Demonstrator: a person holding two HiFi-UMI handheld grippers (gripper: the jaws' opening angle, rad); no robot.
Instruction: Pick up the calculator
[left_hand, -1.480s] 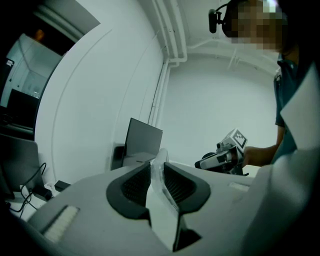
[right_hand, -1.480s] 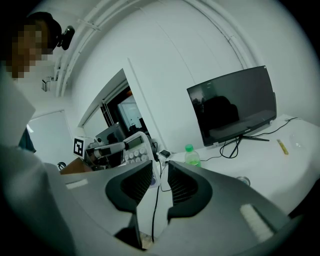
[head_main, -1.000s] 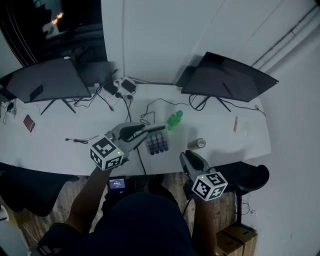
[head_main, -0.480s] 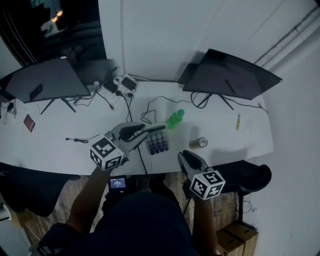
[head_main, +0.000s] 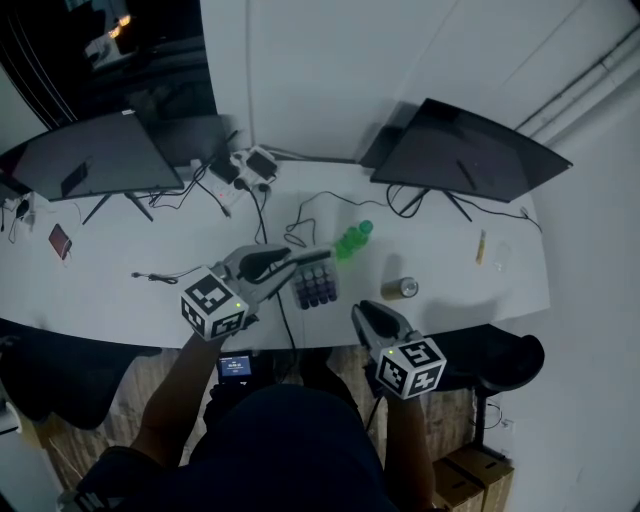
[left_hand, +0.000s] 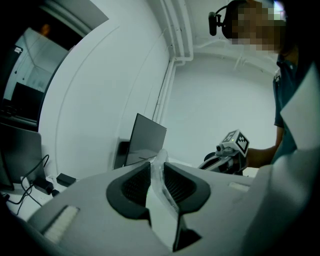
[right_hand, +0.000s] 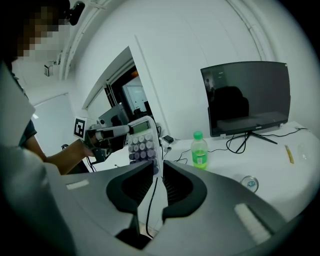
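Observation:
The calculator (head_main: 315, 288), white with purple keys, hangs off the table with my left gripper (head_main: 312, 260) shut on its display end. In the left gripper view it shows edge-on as a thin white strip (left_hand: 162, 187) pinched between the pads of the left gripper (left_hand: 159, 167). The right gripper view shows the calculator (right_hand: 144, 145) face-on, with the left gripper (right_hand: 125, 131) holding its top. My right gripper (head_main: 360, 310) sits at the table's near edge, right of the calculator and apart from it. Its jaws (right_hand: 156, 167) are shut with nothing in them.
A green bottle (head_main: 350, 240) and a small can (head_main: 402, 288) stand on the white table (head_main: 440, 270). Two dark monitors (head_main: 90, 160) (head_main: 465, 150) stand at the back, with a power strip (head_main: 245, 170) and cables between them. A black stool (head_main: 505, 350) is at the right.
My right gripper has sunk a little and drifted left. The left gripper has stayed where it was, with the calculator still in it.

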